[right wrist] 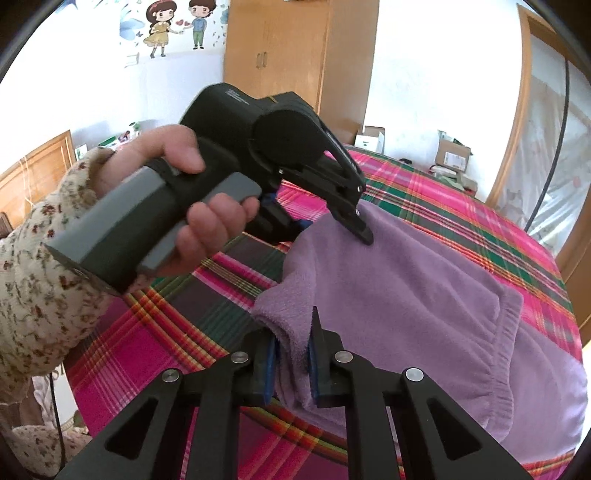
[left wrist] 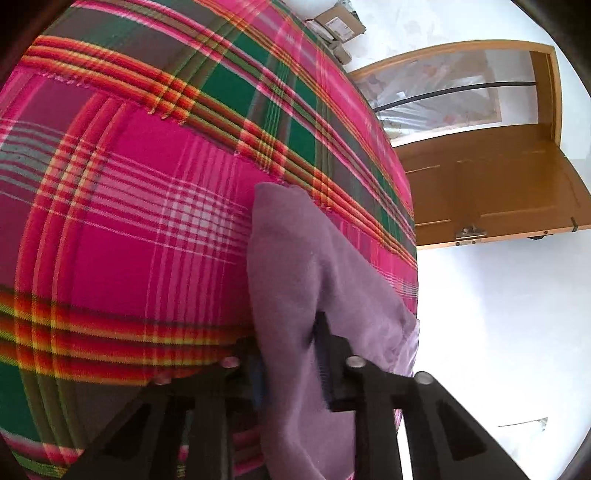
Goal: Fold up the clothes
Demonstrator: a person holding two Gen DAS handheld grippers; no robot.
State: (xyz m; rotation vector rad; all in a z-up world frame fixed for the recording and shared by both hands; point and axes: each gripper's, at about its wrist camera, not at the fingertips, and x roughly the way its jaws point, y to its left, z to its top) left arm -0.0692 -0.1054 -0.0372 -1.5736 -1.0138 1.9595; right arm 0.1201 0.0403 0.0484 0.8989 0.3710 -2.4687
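Observation:
A purple fleece garment (right wrist: 413, 295) lies on a bed with a pink, green and orange plaid cover (right wrist: 461, 206). My right gripper (right wrist: 291, 354) is shut on the near folded edge of the fleece, cloth pinched between its blue pads. My left gripper (right wrist: 332, 225), held by a hand in a floral sleeve (right wrist: 44, 266), bites the far edge of the same garment. In the left wrist view the purple fleece (left wrist: 295, 295) runs up between the jaws of the left gripper (left wrist: 288, 369), which is shut on it, over the plaid cover (left wrist: 129, 221).
An open wooden door (left wrist: 491, 184) stands beyond the bed's right edge. Cardboard boxes (right wrist: 452, 157) sit past the far side of the bed. A wooden wardrobe (right wrist: 280, 51) stands against the white wall with cartoon stickers (right wrist: 173, 26).

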